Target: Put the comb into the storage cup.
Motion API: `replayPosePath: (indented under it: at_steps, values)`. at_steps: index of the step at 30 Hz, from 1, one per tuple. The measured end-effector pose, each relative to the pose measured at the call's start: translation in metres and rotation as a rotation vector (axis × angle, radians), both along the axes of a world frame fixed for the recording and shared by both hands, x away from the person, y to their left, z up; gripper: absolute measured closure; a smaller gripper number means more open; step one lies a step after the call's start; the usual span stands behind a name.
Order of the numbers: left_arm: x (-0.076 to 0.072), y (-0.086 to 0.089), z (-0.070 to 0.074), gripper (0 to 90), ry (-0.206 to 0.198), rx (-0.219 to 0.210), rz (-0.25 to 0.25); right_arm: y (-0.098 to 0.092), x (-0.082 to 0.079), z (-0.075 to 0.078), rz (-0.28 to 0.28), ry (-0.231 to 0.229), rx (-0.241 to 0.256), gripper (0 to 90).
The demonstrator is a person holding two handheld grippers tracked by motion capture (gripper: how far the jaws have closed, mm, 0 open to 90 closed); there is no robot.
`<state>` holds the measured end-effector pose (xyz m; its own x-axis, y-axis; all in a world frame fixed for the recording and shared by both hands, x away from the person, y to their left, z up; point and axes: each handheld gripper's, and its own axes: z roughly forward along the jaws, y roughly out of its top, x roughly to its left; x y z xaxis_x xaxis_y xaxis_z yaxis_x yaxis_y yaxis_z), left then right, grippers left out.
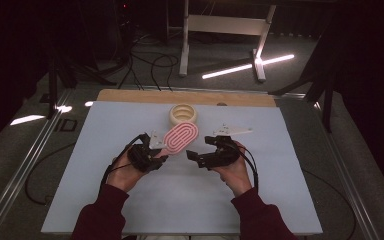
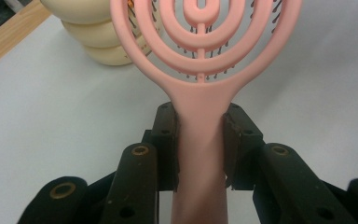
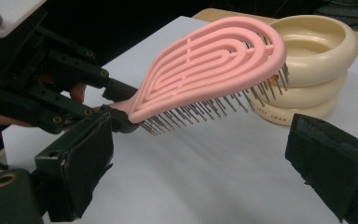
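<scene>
Underneath, hairbrush (image 3: 205, 70) bristles, seemingly dark-tipped.

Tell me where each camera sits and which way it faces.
High view: above the person's side, facing forward and down on the table; forearms, both hands show.
Left gripper view: on the left claw, facing along the pink hairbrush.
Right gripper view: on the right claw, facing the left one.
All share the brush and cream bowl.

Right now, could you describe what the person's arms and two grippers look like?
Both forearms wear dark maroon sleeves. The left gripper and right gripper are black, angular frames with bolt holes and brass-coloured rivets. Their fingers carry black, foam-like pads. A black cable loops from each, and a pale grey three-cornered plate sits on top.
</scene>
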<state>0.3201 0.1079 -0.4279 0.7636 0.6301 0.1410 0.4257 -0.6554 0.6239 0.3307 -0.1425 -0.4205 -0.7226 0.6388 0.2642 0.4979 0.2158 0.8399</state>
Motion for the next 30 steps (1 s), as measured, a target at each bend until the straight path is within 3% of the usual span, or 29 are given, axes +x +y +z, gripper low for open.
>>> replayPosePath:
  at_steps: [5,23,30]
  values:
    - [-0.002,-0.001,0.000,69.9,-0.003,-0.003,0.000,0.000,0.003,-0.002,-0.011,0.023,0.028,7.5]
    - [-0.009,-0.016,0.006,69.9,-0.024,-0.041,-0.023,0.011,0.012,-0.004,-0.011,0.075,0.057,8.0]
    - [-0.010,-0.018,0.008,69.9,-0.031,-0.058,-0.024,0.013,0.013,-0.004,-0.006,0.095,0.087,13.5]
